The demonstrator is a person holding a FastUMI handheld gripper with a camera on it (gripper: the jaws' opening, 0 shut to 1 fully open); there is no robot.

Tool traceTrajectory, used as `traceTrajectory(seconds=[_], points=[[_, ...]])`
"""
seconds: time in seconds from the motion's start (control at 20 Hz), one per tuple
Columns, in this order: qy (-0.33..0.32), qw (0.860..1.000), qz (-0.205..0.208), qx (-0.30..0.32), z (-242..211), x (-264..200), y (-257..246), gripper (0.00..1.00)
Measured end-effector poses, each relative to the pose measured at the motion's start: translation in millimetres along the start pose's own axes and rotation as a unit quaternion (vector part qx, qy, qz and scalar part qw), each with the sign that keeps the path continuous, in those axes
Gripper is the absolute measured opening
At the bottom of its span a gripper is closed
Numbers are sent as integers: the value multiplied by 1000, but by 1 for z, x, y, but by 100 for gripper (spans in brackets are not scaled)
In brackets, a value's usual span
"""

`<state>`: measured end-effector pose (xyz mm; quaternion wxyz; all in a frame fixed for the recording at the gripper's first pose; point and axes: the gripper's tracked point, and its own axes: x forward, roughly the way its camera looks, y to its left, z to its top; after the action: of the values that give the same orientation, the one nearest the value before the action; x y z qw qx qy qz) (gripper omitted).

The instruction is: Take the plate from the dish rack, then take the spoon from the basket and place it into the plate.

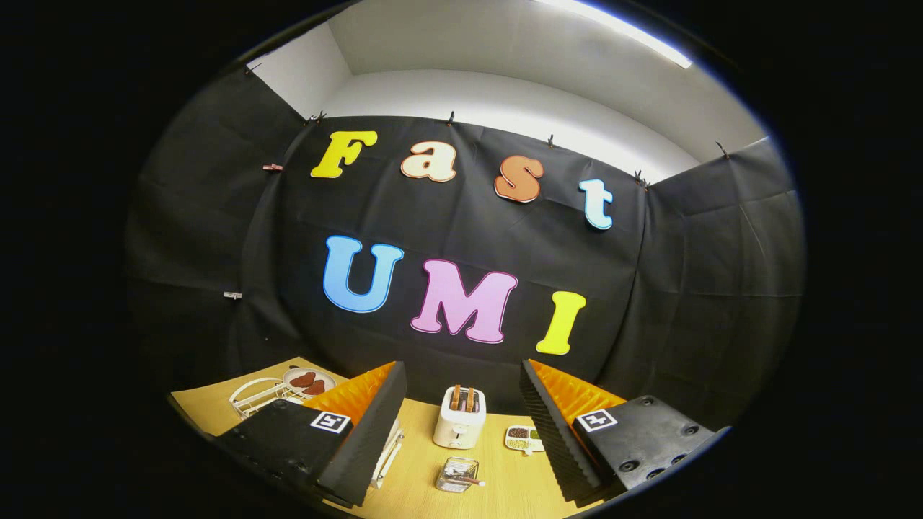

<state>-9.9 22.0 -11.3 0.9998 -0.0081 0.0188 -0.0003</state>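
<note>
- Fingers [375,440] spread wide apart, nothing btwn them, nothing gripped; gripper [461,440] held up above the table [505,490] w/ lots of air under me.
- Each of my fingers has a black ribbed pad inside, orange backing outside, and a black block w/ a square marker tag at the base.
- Dish rack [256,395], white wire, sits beyond my left finger, far-left on the wooden table; my left finger covers part of it.
- Plate [308,379] stands in the rack at its far end, pale w/ reddish-brown pattern on its face; untouched, well apart from me.
- Basket [456,474], small wire mesh one, sits on the table btwn my fingers and below them, nearest of the things ahead.
- Spoon [472,479] pokes out of the basket, handle leaning to the right; too small to tell more.
- Toaster [460,418], white, just beyond the basket, two brownish slices upright in its slots.
- Small divided dish [524,436] w/ dark bits lies right of the toaster, near my right finger's inner edge.
</note>
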Motion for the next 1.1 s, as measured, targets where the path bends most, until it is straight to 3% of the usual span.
traceTrajectory(seconds=[0.5,0.7,0.85,1.1], points=[[8,1000,19,7,-5,9,16,97],[84,994,64,20,-38,35,50,97],[187,977,96,38,-90,54,80,97],[355,923,121,87,-201,95,127,97]])
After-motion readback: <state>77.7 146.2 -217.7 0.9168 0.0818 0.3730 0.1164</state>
